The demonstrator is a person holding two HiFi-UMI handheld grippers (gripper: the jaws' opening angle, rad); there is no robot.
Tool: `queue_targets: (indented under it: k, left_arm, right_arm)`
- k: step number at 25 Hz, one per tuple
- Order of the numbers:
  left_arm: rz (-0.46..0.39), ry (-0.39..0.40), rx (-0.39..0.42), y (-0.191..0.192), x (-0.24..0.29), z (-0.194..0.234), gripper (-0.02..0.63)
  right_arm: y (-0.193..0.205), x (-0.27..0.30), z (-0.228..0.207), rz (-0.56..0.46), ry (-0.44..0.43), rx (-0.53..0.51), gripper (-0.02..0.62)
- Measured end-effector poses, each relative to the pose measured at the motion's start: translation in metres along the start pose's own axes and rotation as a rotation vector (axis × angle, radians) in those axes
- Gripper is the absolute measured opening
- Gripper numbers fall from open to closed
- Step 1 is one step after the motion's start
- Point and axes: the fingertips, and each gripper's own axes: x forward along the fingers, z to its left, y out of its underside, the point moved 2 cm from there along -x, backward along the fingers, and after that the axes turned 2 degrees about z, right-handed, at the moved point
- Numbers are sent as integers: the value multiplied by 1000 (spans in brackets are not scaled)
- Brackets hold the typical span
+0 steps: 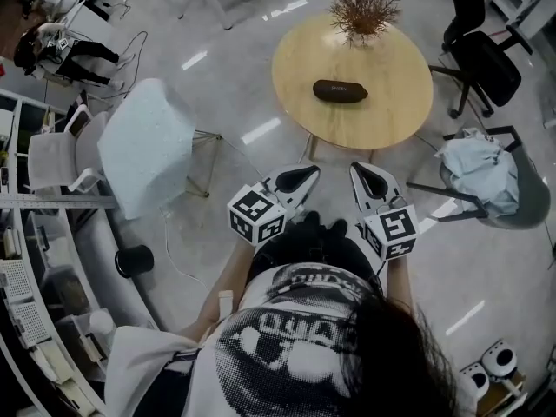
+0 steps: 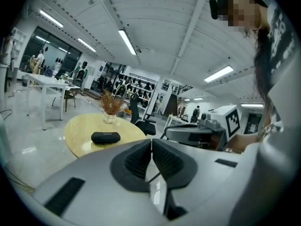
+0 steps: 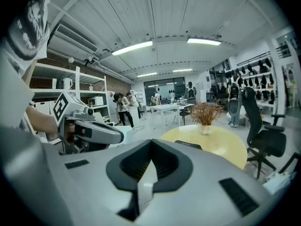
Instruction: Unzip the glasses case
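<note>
The glasses case, a dark oval pouch, lies flat near the middle of a round wooden table, closed as far as the views show, with nothing touching it. Behind it, at the far edge of the table, a dried plant stands in a small pot, well apart from the case. The table stands on a pale glossy floor. Both tools are held close to the person's body, well short of the table and pointed toward it. The left gripper has its jaws pressed together with nothing between them, and the right gripper is likewise pressed together and empty; each gripper's own view shows the dark pads meeting along a thin line. A black office chair stands to the right of the table, and nearer the person on that side is a grey chair with a light blue cloth bunched on it. To the left, a chair draped in a pale sheet stands near a small black cylinder on the floor.
</note>
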Motion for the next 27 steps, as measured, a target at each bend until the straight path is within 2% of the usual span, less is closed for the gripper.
queue_targets:
  k: [27]
  left_arm:
    - [9,21,28,2,-1,4,18]
  right_arm:
    - [2,9,6,22,-9,-26,-5]
